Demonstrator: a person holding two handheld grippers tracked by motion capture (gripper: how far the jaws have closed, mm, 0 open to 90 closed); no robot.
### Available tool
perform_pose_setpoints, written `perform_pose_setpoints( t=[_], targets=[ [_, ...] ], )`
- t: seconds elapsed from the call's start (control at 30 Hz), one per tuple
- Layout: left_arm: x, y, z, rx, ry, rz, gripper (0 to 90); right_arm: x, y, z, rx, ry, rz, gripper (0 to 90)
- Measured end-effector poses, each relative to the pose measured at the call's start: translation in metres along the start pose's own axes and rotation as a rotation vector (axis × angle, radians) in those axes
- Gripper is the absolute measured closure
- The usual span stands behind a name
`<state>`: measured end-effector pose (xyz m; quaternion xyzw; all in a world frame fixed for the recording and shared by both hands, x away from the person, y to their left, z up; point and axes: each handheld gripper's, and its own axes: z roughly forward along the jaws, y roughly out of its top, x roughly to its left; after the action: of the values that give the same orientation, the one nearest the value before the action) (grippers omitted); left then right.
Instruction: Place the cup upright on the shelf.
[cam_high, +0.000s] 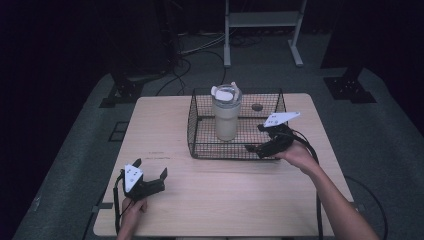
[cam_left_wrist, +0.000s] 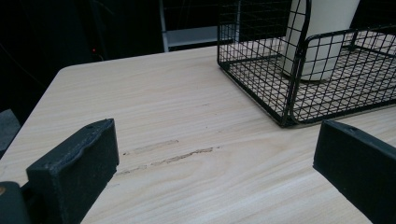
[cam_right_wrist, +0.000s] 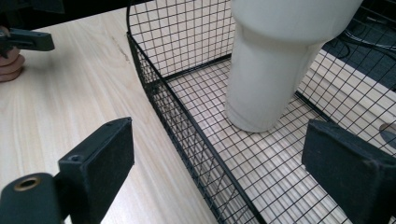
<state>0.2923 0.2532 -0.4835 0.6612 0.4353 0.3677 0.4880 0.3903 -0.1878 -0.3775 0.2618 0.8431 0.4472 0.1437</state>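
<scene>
A black wire basket (cam_high: 235, 156) stands on the far middle of the wooden table (cam_high: 220, 190). Upright inside it is a cream tumbler (cam_high: 226, 120) with a clear lid. My right gripper (cam_high: 256, 138) is open at the basket's front right corner. In the right gripper view one jaw is outside the basket's wall (cam_right_wrist: 187, 122) and the other above its floor, with the tumbler (cam_right_wrist: 271, 70) just ahead. My left gripper (cam_high: 150, 169) is open and empty near the table's front left. From it the basket (cam_left_wrist: 289, 93) and tumbler (cam_left_wrist: 322, 37) lie ahead to the right.
A small dark round spot (cam_high: 257, 107) lies on the table behind the basket. Bare wood (cam_left_wrist: 177, 107) spreads between the left gripper and the basket. Cables (cam_high: 180, 65) and a metal stand (cam_high: 262, 30) are on the floor beyond the table.
</scene>
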Motion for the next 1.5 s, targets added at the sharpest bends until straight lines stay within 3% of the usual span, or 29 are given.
perform_pose_setpoints(
  t=[0.47,0.93,1.5],
  targets=[
    [0.0,0.0,-0.001,0.002,-0.002,0.006,0.0,0.02,-0.014,-0.007,-0.003,0.032,-0.015,8.8],
    [0.001,0.0,0.0,-0.004,-0.001,0.0,0.0,0.033,-0.03,-0.013,-0.032,0.055,0.004,8.8],
    [0.0,0.0,-0.001,-0.007,-0.003,-0.003,0.0,0.036,-0.052,-0.02,-0.031,0.052,0.039,8.8]
  ],
)
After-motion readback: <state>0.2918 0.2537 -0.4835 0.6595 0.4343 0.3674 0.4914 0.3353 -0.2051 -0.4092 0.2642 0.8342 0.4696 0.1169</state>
